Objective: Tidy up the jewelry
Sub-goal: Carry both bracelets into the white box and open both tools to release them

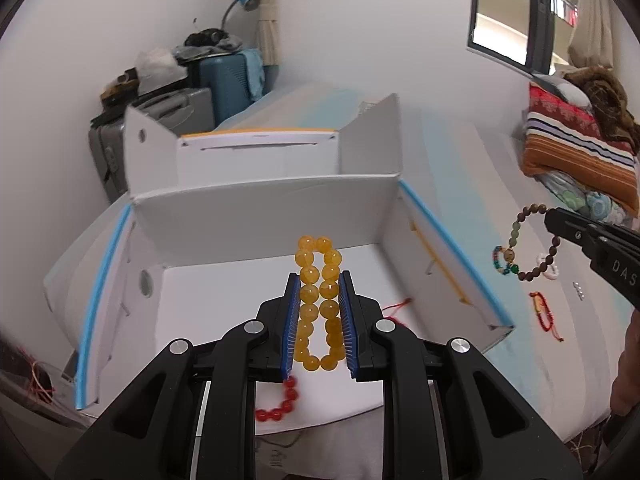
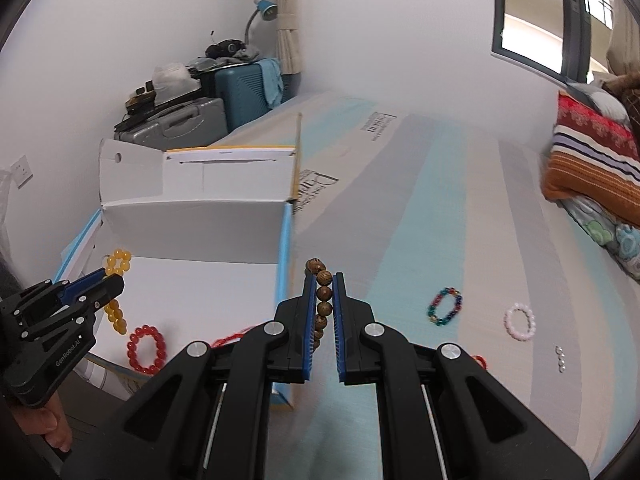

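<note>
The yellow bead bracelet (image 1: 319, 304) is clamped between the narrowed fingers of the left gripper (image 1: 319, 280) above the floor of the open white box (image 1: 260, 208), where a red bead bracelet (image 2: 146, 349) lies. The brown wooden bead bracelet (image 2: 322, 300) is pinched in the right gripper (image 2: 323, 276), held over the striped bed sheet (image 2: 420, 208) just beside the box; a multicoloured bracelet (image 2: 445, 307) and a pink bracelet (image 2: 519, 321) are left lying on the sheet.

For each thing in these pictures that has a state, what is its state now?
left gripper: shut on yellow bracelet
yellow bracelet: held above the box floor
right gripper: shut on wooden bracelet
wooden bracelet: held, outside the box
white box: open, flaps up
red bracelet: lying inside the box
multicolour bracelet: lying on the bed
pink bracelet: lying on the bed
</note>
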`<state>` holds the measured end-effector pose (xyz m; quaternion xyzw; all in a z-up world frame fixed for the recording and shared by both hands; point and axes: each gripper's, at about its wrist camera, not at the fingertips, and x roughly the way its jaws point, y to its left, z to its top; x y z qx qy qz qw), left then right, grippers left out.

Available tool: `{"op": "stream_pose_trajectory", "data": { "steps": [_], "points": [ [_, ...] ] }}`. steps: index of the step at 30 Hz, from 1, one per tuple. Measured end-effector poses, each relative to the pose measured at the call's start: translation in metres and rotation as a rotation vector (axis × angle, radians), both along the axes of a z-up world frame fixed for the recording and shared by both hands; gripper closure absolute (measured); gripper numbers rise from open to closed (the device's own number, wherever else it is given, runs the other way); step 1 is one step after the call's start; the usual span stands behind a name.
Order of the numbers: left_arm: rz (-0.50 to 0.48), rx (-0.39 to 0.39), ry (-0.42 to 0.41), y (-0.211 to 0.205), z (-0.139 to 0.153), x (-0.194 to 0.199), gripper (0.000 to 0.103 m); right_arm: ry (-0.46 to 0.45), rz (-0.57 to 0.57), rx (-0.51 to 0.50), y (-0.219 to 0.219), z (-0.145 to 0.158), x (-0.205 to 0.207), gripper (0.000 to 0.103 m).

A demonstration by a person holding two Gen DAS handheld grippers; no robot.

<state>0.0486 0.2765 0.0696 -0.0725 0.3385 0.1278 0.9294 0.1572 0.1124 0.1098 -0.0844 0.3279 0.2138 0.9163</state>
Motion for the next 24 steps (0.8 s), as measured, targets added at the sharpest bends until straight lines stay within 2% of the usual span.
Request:
{"op": "stream_pose_trajectory", "data": {
  "steps": [7,15,24],
  "points": [
    [0.047,-0.011,0.023,0.033,-0.011,-0.009,0.084,0.010,0.051,-0.007,0.041,-0.005,-0.003,0.096],
    [0.087,-0.027,0.058,0.060,-0.027,-0.014,0.084,0.067,0.095,-0.034,0.080,-0.034,-0.002,0.096],
    [0.103,-0.044,0.088,0.078,-0.041,-0.012,0.084,0.114,0.111,-0.063,0.104,-0.059,0.004,0.096]
  ]
}}
